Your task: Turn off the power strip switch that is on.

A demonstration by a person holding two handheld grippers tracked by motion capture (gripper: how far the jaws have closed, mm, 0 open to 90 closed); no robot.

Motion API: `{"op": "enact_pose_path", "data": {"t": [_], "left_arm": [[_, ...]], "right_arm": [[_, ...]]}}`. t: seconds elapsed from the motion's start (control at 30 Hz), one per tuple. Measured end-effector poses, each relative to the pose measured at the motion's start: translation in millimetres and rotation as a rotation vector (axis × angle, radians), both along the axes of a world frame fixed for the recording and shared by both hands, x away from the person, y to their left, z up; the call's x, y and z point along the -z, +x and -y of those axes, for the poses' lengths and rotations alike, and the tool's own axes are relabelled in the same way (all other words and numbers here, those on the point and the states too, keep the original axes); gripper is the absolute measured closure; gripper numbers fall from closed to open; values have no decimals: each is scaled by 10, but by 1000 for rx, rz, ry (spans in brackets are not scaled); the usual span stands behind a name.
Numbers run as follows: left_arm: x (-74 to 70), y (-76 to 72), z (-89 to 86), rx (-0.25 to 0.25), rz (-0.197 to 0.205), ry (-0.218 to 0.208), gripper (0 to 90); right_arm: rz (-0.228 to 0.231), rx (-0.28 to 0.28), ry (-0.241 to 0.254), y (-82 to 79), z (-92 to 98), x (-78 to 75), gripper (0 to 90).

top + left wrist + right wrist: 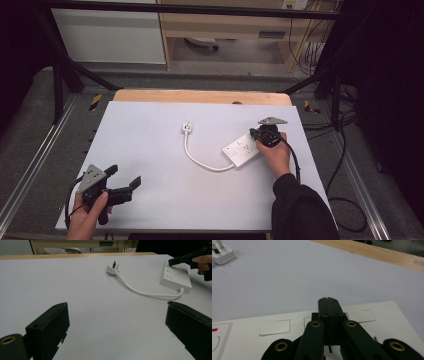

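A white power strip [242, 149] lies flat on the right of the white mat [165, 200]. Its white cable [202, 162] curves left to a white plug [186, 128] lying on the mat. My right gripper [253, 134] is shut with nothing between its jaws, and its tips sit over the far end of the strip. In the right gripper view the closed tips [328, 301] rest above the strip's top face [242, 327], between two rectangular socket covers. My left gripper [125, 175] is held open at the mat's near left, far from the strip [175, 277] and plug [113, 268].
A wooden table edge [200, 96] shows beyond the mat. Black frame posts [57, 85] stand at the back corners, and loose black cables [345, 150] lie on the floor to the right. The other hand's gripper [175, 261] shows in the left gripper view.
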State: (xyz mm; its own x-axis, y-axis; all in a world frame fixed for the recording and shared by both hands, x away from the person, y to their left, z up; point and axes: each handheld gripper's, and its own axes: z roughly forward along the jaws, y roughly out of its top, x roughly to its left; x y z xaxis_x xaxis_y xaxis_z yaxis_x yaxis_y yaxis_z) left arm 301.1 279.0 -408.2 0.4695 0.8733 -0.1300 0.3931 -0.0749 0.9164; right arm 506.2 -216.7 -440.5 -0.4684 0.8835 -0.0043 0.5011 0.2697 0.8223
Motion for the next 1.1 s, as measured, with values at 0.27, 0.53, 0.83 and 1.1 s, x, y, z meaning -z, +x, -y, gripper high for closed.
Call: {"op": "enact_pose_path", "data": {"t": [0.27,0.53,0.83,1.1], "left_arm": [[-1,-1,-1,1,0,1,52],[-1,-2,0,1,0,1,52],[0,-1,0,1,1,3,52],[-1,0,-2,0,2,3,52]], "right_arm": [[0,2,11,2,7,6,900],[-2,19,19,6,21,31,900],[1,20,27,2,28,36,900],[-1,21,31,-3,17,36,900]]}}
